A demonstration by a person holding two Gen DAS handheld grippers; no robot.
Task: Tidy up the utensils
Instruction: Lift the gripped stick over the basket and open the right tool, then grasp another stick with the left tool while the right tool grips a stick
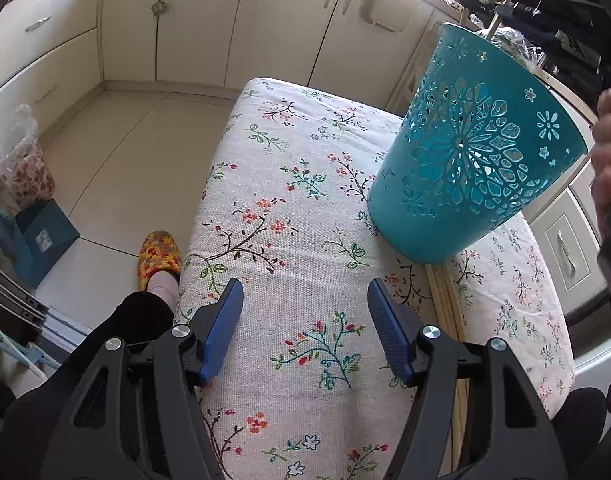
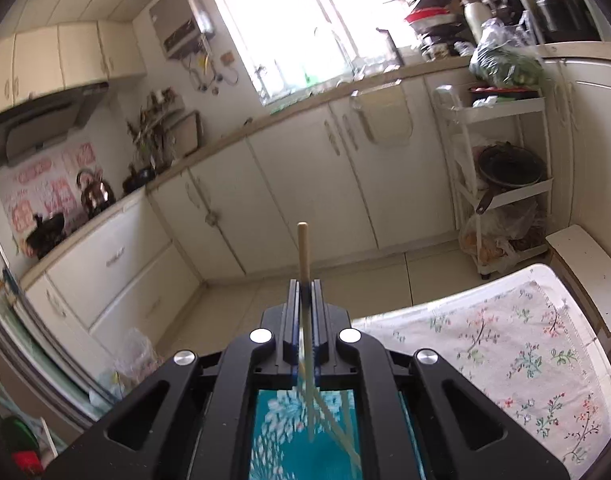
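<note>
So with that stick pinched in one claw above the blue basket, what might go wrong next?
Three things, I'd guess. The right gripper holds one chopstick by a thin pinch, so it might pivot or slip. The teal basket appears tilted, leaning over the chopsticks on the table, so it might tip or roll. And the left gripper is open on nothing, so nothing steadies that basket.

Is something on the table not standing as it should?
Yes. The teal basket is tilted, resting on its bottom edge, and leans away over the floral tablecloth. Wooden chopsticks lie loose on the cloth beside its base, not yet inside.
</note>
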